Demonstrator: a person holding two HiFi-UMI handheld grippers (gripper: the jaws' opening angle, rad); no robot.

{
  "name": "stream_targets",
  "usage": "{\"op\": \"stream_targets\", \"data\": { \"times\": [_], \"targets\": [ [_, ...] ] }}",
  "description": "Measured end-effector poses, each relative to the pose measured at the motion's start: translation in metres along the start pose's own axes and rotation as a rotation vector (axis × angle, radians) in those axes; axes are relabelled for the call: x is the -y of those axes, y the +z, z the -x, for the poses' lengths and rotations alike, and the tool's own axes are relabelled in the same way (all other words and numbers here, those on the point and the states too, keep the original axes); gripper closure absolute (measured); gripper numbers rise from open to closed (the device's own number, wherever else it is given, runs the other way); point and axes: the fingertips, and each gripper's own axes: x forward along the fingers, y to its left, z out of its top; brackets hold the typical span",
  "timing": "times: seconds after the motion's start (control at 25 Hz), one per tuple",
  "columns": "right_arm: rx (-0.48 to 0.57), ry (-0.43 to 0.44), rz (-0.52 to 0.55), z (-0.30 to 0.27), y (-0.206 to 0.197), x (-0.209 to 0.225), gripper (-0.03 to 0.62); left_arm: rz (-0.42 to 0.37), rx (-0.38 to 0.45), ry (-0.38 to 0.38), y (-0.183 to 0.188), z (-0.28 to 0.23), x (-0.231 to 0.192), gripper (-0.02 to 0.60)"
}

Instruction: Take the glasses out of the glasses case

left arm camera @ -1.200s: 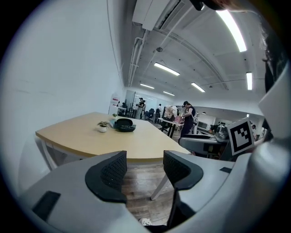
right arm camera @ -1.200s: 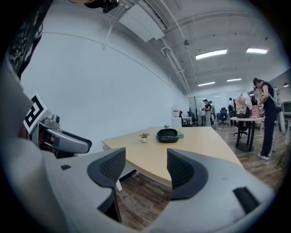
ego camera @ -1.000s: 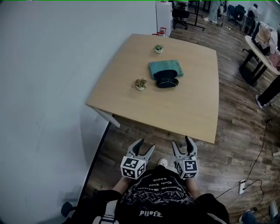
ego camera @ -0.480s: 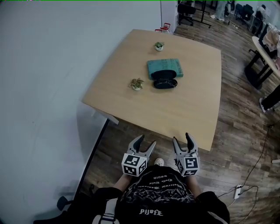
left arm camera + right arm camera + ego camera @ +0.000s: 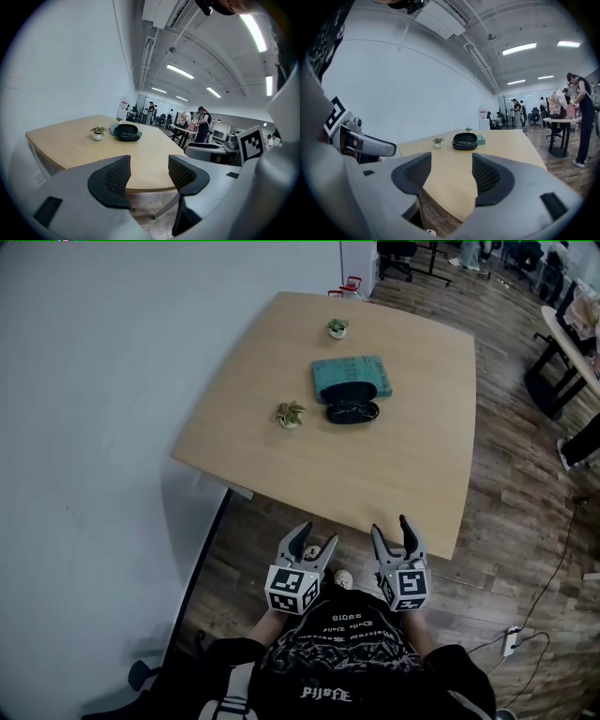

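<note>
Well short of the tabletop, left tool and right tool gape empty, the right's jaws just narrowed slightly, which looks like the approach step, needing a reach to the glasses in the glasses case.

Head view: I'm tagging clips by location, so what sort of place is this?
Likely an open-plan office or lab: a wooden table, ceiling strip lights, and people standing at other tables beyond.

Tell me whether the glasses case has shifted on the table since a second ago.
No. The glasses case still lies just in front of the teal book, right of the small potted plant, as before.
</note>
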Motion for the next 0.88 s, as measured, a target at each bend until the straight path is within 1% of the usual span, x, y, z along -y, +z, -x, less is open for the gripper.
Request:
{"op": "stream_targets", "data": {
  "times": [0.24,0.36,0.52,0.72,0.88],
  "targets": [
    [-0.001,-0.019,0.035,-0.014,0.013,-0.002,0.321,-0.005,0.013,-0.023,0.012,-0.014,-0.011,0.324],
    [0.003,-0.037,0.026,-0.02,0.021,0.001,0.321,-0.024,0.029,-0.037,0.024,-0.023,-0.018,0.324],
    [0.014,-0.072,0.029,-0.032,0.031,0.01,0.321,-0.034,0.043,-0.033,0.034,-0.032,-0.031,0.324],
    [0.01,-0.029,0.055,-0.058,0.05,0.015,0.321,-0.029,0.037,-0.013,0.039,-0.043,-0.049,0.324],
    [0.025,-0.035,0.087,-0.078,0.071,0.025,0.321,-0.027,0.037,-0.009,0.047,-0.05,-0.06,0.324]
  ]
}}
